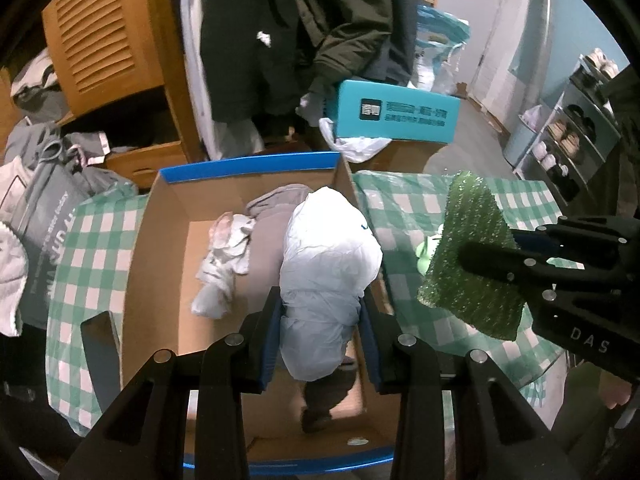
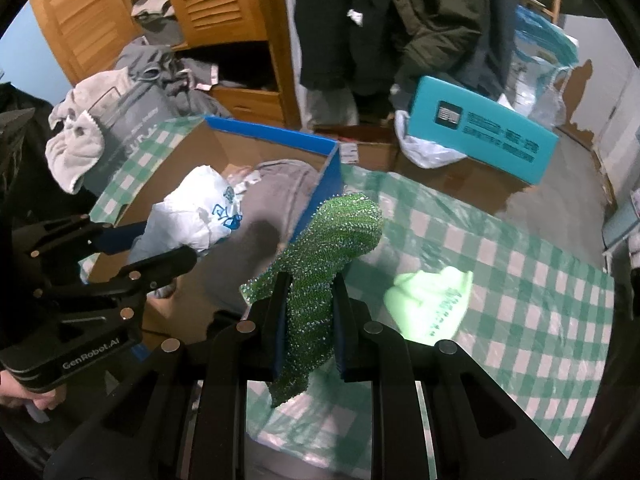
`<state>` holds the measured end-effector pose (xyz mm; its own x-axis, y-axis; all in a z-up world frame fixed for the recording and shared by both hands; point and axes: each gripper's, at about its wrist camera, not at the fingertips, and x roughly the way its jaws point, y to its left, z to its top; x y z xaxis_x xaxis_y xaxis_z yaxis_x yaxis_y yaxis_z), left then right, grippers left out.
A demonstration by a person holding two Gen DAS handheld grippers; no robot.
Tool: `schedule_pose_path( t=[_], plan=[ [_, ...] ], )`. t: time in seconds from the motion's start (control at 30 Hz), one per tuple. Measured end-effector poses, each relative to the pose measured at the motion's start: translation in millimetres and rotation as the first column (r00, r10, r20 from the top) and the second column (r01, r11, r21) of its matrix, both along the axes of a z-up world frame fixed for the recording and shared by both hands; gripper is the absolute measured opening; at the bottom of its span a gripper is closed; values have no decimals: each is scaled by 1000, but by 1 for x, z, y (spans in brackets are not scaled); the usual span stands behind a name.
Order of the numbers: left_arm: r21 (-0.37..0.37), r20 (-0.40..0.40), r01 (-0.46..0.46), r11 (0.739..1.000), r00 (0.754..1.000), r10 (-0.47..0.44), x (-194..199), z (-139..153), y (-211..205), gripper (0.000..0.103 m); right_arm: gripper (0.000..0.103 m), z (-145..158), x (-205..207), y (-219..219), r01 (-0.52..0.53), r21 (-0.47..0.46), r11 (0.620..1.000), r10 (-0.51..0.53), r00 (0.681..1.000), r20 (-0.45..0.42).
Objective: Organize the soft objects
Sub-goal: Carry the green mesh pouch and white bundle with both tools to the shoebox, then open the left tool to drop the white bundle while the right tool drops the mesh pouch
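1. Cardboard, edged in blue: an open box [image 1: 160,256] sits on a table under a green-and-white checked cloth [image 1: 404,200], already holding a grey garment [image 1: 266,256] and a pale crumpled cloth [image 1: 224,264].

2. Gripped between the pads of the left gripper [image 1: 322,316], a white plastic bag [image 1: 328,264] with blue print hangs over the box interior, toward its right wall.

3. Just to the right of the box, the right gripper [image 2: 308,312] is clamped on a sparkly green mesh scouring cloth [image 2: 320,256], which droops above the checked cloth beside the box's blue corner, not yet inside.

4. One more soft item, a pale green cloth [image 2: 430,300], lies loose on the table to the right of the scourer, untouched.

5. Judged from how things lie, the sort is well under way but unfinished: two pieces are in the box, two are in the grippers awaiting release, and one is left on the table.

6. Beyond the table stand a wooden louvred cabinet [image 1: 100,40], hanging dark coats [image 1: 304,20] and a teal carton [image 1: 396,114]; clothes heaped at far left may or may not belong to the job.
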<state>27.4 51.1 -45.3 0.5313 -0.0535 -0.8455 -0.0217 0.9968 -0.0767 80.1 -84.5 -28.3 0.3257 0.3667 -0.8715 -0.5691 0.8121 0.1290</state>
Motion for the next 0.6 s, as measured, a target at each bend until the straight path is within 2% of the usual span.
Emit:
schedule_pose_path(
  t=[0.6],
  plan=[
    [-16,-35,-74,997,997,73,-7,-15,44,36,17,-13,2,65,-91,-11,996,91,995,-41]
  ],
)
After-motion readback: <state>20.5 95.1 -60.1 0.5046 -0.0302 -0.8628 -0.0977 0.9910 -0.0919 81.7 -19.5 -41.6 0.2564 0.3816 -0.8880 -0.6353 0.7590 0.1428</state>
